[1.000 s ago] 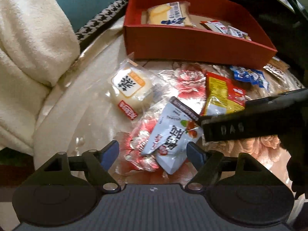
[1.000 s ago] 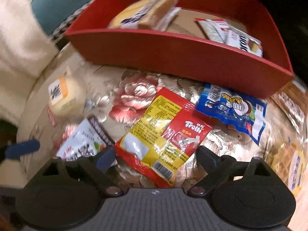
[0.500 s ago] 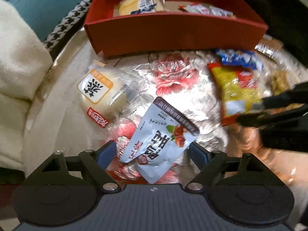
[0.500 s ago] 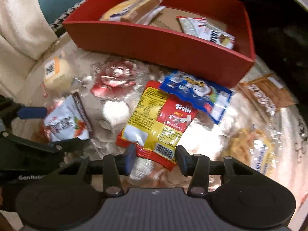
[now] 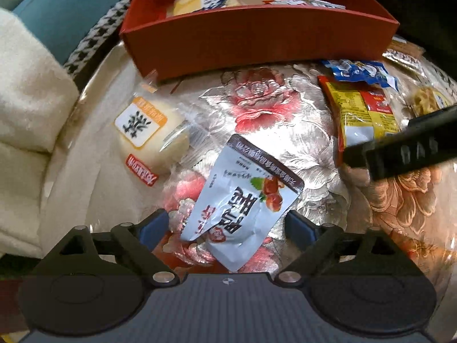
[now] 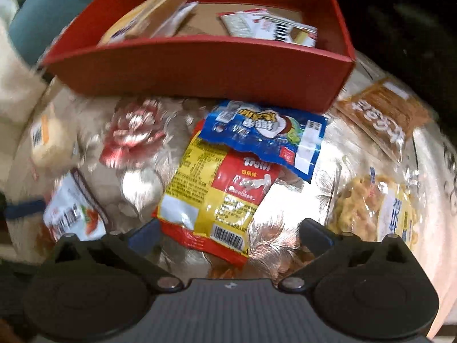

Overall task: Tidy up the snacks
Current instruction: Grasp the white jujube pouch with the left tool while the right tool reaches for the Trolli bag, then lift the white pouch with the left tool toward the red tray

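A red box [image 5: 257,37] [image 6: 200,68] stands at the back with a few wrapped snacks inside. A white pouch [image 5: 242,208] [image 6: 74,211] lies flat on the flowered cloth between the blue pads of my left gripper [image 5: 228,225], whose jaws are opening; the pads stand clear of it. A red and yellow Trolli bag [image 6: 217,200] [image 5: 362,114] lies under my right gripper [image 6: 231,230], whose jaws are opening wide, with the bag's lower edge between the pads and untouched. A blue packet [image 6: 265,134] overlaps the bag's top.
A round bun in clear wrap [image 5: 151,125] lies left of the pouch. A brown packet [image 6: 382,114] and a yellow cracker pack [image 6: 371,205] lie at the right. A cream blanket [image 5: 28,100] is heaped at the left edge. The right gripper's black body [image 5: 400,151] crosses the left wrist view.
The right gripper's jaws narrowed over the Trolli bag, then spread wide again, and it shifted right. The left gripper sank nearer the white pouch and its jaws widened a little.
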`<state>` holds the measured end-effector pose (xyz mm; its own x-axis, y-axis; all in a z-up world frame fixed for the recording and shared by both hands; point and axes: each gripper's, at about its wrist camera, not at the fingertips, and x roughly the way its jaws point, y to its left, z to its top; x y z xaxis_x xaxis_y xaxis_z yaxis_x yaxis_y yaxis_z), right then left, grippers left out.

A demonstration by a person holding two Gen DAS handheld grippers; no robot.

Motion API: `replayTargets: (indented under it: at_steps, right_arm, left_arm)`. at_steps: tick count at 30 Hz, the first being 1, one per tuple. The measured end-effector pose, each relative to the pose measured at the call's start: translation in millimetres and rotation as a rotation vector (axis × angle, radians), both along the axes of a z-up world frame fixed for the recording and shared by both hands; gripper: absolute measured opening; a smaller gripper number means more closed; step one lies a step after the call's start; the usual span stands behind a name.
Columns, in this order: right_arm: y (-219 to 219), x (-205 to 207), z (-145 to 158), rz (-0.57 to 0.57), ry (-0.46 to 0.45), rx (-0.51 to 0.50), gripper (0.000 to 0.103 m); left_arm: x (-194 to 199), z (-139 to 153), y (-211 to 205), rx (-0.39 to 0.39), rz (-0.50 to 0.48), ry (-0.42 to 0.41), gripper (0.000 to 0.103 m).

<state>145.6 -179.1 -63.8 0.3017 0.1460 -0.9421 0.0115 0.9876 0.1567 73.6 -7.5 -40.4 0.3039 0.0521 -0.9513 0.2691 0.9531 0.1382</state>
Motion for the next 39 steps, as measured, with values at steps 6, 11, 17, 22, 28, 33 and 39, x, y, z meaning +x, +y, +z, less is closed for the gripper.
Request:
replayTargets:
  at_steps: [6, 11, 17, 22, 28, 33, 39]
  right_arm:
    - [-4, 13, 12, -0.064, -0.028, 0.128, 0.1]
    - [17, 19, -1, -0.046, -0.019, -0.001, 0.101]
    - [35, 22, -8, 0.021, 0.0, -0.095, 0.101]
    - [29, 11, -3, 0.068, -0.045, -0.103, 0.088]
    - [20, -11, 7, 0.094, -0.061, -0.104, 0.068]
    - [17, -25, 10, 0.115, -0.07, -0.122, 0.067]
    - [10, -29, 29, 0.099, -0.109, -0.102, 0.067]
  left_arm:
    - [5, -2, 6, -0.026, 0.04, 0.02, 0.093]
    - [5, -7, 5, -0.004, 0.046, 0.007, 0.1]
    - [0, -12, -3, 0.055, 0.013, -0.041, 0.103]
    - [-6, -8, -9, 0.054, -0.029, -0.059, 0.091]
    - [-9, -2, -10, -0.024, -0.041, -0.024, 0.064]
    - [-8, 1, -2, -0.034, -0.011, -0.003, 0.063]
    - [-9, 14, -2, -0.041, 0.004, -0.048, 0.063]
